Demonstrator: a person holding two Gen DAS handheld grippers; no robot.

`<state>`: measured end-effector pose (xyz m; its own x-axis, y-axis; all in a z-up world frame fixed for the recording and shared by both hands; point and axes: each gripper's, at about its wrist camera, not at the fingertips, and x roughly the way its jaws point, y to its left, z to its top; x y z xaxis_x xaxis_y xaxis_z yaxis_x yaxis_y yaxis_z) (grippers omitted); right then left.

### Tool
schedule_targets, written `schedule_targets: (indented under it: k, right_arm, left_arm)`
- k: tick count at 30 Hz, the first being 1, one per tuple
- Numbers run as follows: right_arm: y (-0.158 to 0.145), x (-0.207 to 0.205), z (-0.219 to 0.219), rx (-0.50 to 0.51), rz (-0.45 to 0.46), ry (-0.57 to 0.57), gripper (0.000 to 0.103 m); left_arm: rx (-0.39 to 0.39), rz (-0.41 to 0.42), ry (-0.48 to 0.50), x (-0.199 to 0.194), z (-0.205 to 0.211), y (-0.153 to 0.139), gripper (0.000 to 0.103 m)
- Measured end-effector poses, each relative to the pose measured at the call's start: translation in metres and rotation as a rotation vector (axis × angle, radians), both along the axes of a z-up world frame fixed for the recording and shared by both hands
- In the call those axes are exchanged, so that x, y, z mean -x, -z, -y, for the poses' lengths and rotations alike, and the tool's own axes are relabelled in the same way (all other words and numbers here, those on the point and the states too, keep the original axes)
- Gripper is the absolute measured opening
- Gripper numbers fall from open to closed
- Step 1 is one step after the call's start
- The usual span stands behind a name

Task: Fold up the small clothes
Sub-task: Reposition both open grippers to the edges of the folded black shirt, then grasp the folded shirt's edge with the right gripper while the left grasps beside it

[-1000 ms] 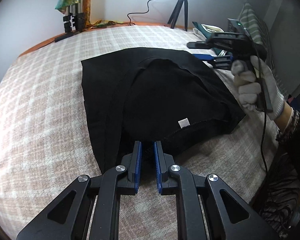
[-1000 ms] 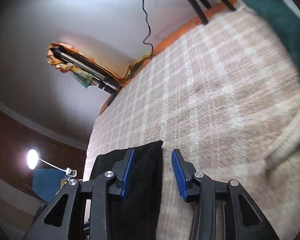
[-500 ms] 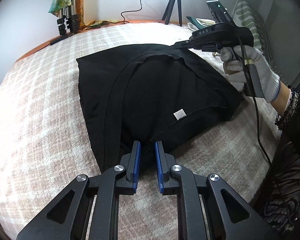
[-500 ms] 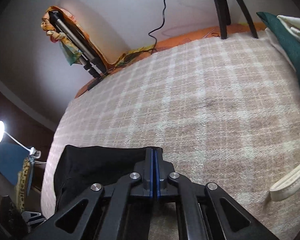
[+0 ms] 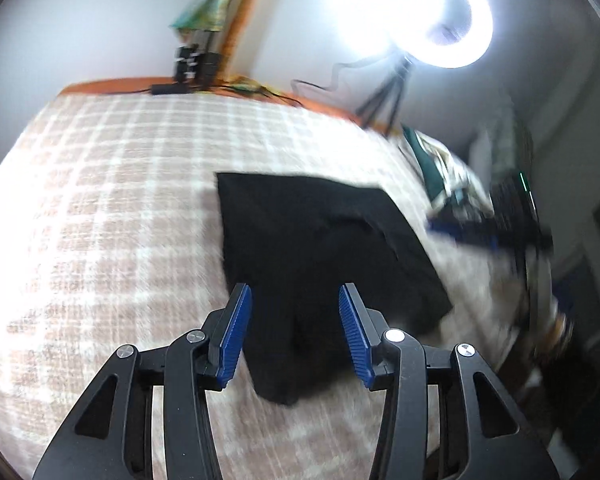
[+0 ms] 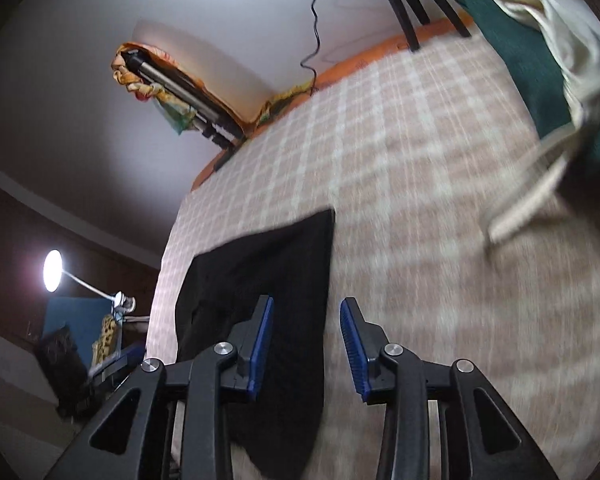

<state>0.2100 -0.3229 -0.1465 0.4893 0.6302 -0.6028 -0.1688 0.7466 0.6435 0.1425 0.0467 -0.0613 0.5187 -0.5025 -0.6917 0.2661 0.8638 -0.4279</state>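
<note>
Garment: a black garment (image 5: 324,248) lies folded flat on the bed's checked blanket (image 5: 112,208), toward the bed's right side in the left wrist view, its near tip reaching back between the left tool's fingers.
Left tool: the left tool (image 5: 295,334) hangs above the garment's near end with its blue-padded jaws apart and opening; the cloth is seen in the gap below, but the pads do not press on it.
Right tool: the right tool (image 6: 306,344) stands over the garment's right edge, jaws apart and opening; black cloth (image 6: 260,280) shows under the left finger and bare blanket under the right; nothing is pinched.
Far edge of the bed: a ring light (image 5: 440,12) on a tripod glares behind it.
Right edge of the bed: a pile of green and cream cloth (image 6: 540,48) lies there, well apart from the garment.
Sharpness: both views are blurred, so fine folds cannot be told.
</note>
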Motion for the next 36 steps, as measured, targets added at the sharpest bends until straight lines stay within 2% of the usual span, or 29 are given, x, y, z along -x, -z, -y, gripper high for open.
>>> schedule_targets:
  k: [5, 9, 14, 17, 23, 30, 34, 36]
  right_arm:
    - [0.020, 0.031, 0.005, -0.036, -0.034, -0.008, 0.042]
    - [0.033, 0.047, -0.001, -0.053, -0.063, -0.020, 0.042]
    - [0.051, 0.058, -0.010, -0.114, -0.115, -0.034, 0.042]
    - [0.053, 0.063, -0.011, -0.137, -0.111, -0.032, 0.042]
    - [0.062, 0.062, -0.003, -0.206, -0.113, -0.045, 0.041]
    - [0.062, 0.050, -0.018, -0.212, -0.098, -0.100, 0.036]
    - [0.061, 0.046, -0.027, -0.201, -0.099, -0.111, 0.031]
    - [0.062, 0.045, -0.028, -0.201, -0.103, -0.103, 0.027]
  left_arm:
    - [0.130, -0.095, -0.093, -0.034, -0.018, 0.013, 0.044]
    - [0.198, -0.160, -0.122, -0.057, -0.018, 0.028, 0.044]
    - [0.185, -0.189, -0.118, -0.078, -0.011, 0.036, 0.044]
    - [0.217, -0.208, -0.129, -0.087, -0.014, 0.041, 0.044]
    - [0.233, -0.253, -0.132, -0.109, -0.008, 0.059, 0.044]
    - [0.264, -0.226, -0.120, -0.125, -0.005, 0.059, 0.044]
    - [0.222, -0.193, -0.100, -0.129, 0.006, 0.056, 0.039]
    - [0.214, -0.200, -0.094, -0.131, 0.011, 0.058, 0.019]
